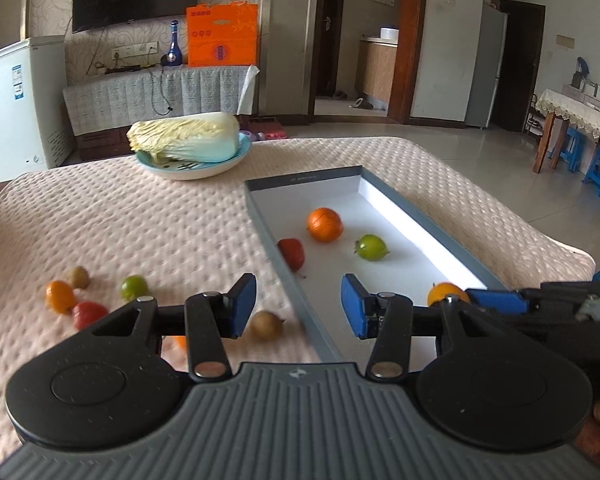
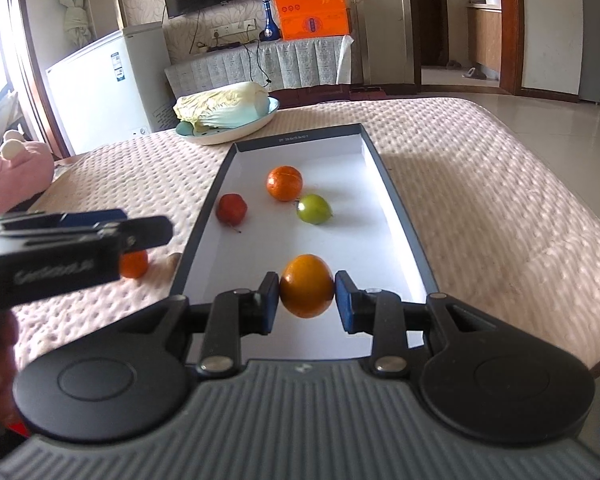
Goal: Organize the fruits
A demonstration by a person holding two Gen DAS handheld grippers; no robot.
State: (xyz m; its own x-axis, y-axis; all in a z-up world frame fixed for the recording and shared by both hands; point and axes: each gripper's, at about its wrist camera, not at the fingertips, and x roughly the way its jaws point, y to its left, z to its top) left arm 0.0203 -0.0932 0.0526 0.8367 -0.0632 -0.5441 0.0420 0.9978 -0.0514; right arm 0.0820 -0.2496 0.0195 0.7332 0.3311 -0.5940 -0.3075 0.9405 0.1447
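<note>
The right gripper (image 2: 307,296) grips an orange fruit (image 2: 306,285) between its two blue pads, which press on its sides; the fruit hangs over the near end of the tray (image 2: 396,204). The tray is a long, shallow grey box with a white floor, lying lengthwise on the padded pink desk (image 2: 480,200).

Three fruits already lie in the tray: an orange one (image 2: 284,183) farthest back, a green one (image 2: 314,209) just beside it, and a red one (image 2: 231,208) near the left wall, apart from the other two.

The left gripper (image 1: 298,306) stands partly open with nothing between its pads, above the tray's left wall and the desk beside it. Just under its left pad a brown fruit (image 1: 266,325) lies on the desk. Further left sits a loose cluster: a green fruit (image 1: 134,287), a red one (image 1: 89,314), an orange one (image 1: 60,297) and a second brown one (image 1: 78,277). Another orange piece shows behind the left finger, mostly hidden.

At the far side of the desk a cabbage (image 1: 186,136) lies on a pale plate (image 1: 188,170), well apart from the fruits.
</note>
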